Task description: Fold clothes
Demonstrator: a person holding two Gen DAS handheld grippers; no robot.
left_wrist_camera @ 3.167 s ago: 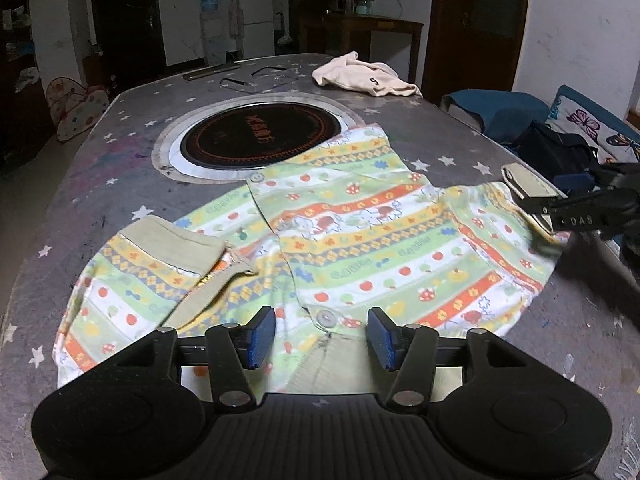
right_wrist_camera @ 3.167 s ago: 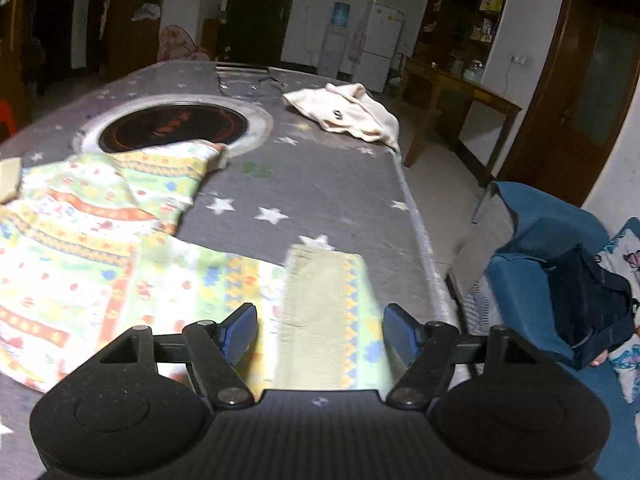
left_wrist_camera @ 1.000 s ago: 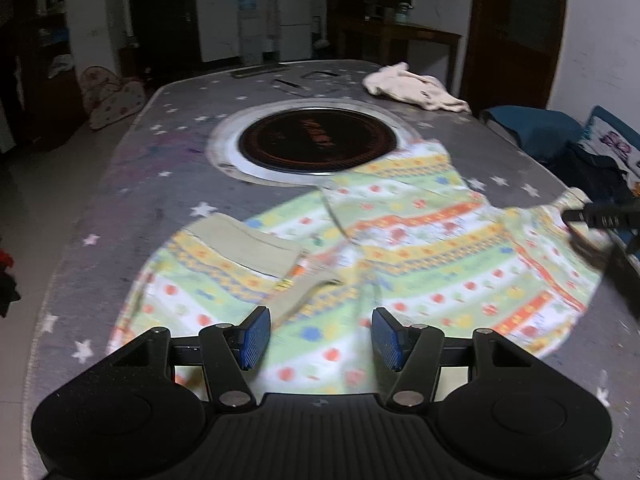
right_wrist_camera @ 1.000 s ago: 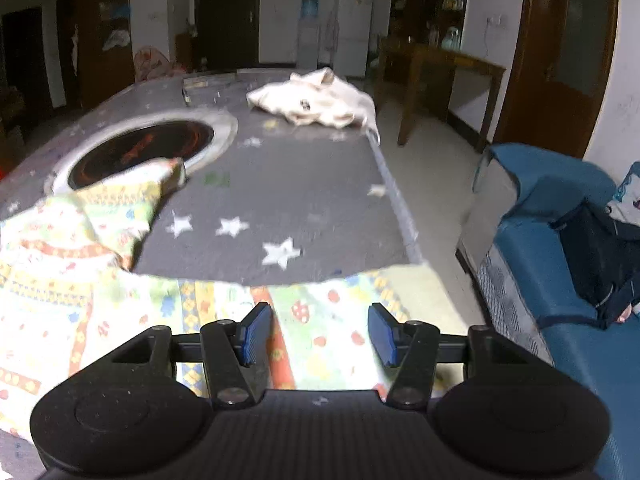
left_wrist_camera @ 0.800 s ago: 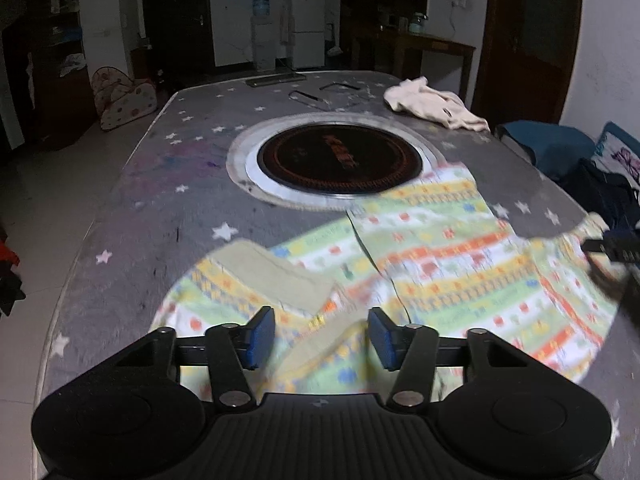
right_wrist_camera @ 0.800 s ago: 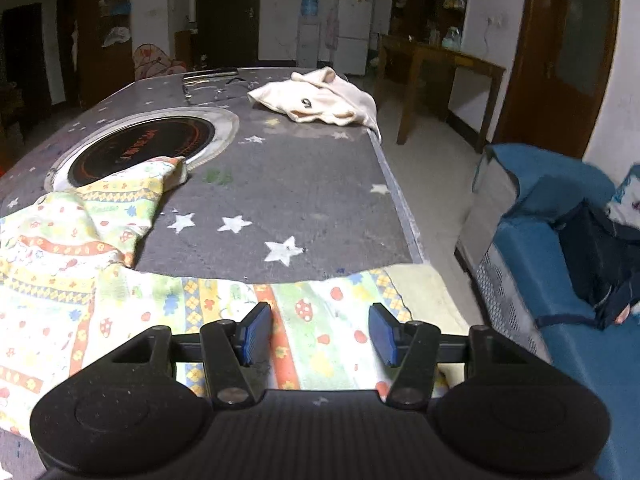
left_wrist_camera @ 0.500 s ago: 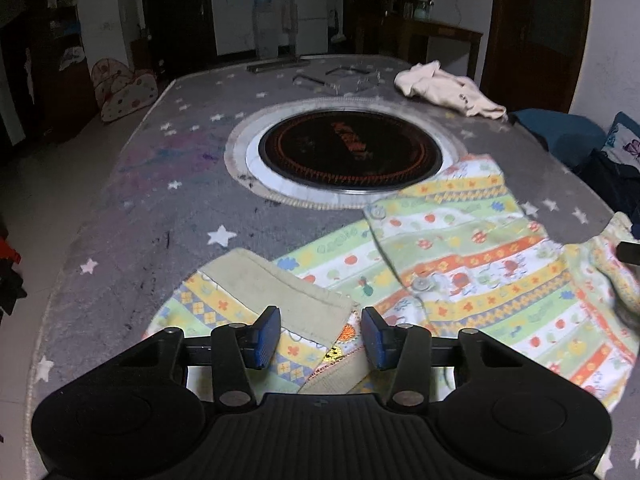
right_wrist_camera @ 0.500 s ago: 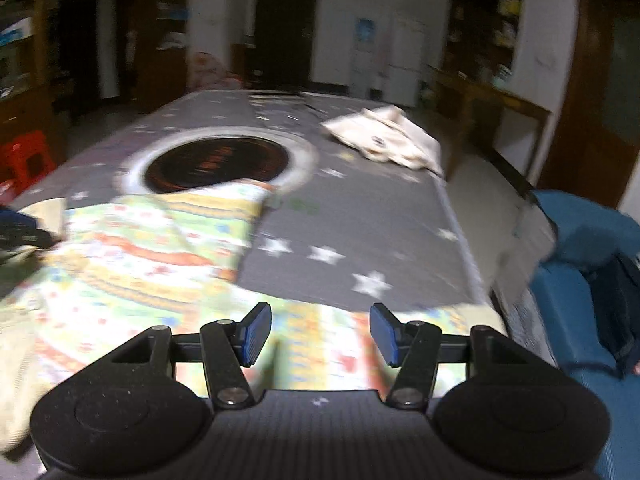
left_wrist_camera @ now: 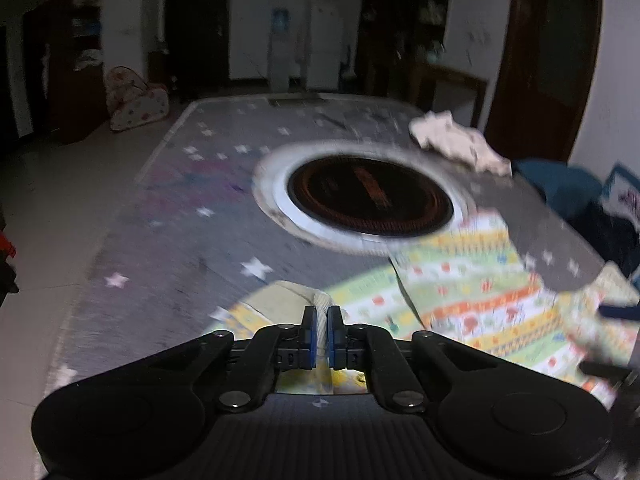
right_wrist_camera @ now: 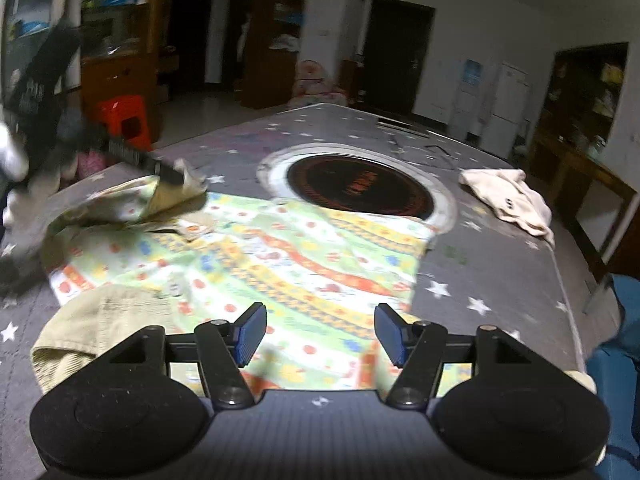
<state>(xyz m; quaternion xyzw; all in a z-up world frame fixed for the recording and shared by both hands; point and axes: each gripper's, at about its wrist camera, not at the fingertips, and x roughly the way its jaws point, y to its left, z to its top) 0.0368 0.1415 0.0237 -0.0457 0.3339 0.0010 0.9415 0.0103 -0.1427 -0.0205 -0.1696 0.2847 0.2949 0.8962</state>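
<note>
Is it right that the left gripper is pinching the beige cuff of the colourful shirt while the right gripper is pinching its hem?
Not quite. The left gripper does pinch the beige cuff of the colourful shirt, but the right wrist view shows the right gripper open above the shirt, gripping nothing.

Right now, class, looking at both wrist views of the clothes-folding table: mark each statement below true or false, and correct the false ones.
1. The left hand-held gripper is shut on a cuff of the striped garment. True.
2. The right hand-held gripper pinches the garment. False: it is open above the garment, and its jaws have just been opening.
3. A cream cloth lies apart from the striped garment. True.
4. The striped garment fully covers the round cooktop. False: it only reaches the cooktop's rim.
5. The table cover is plain. False: it has stars.
</note>
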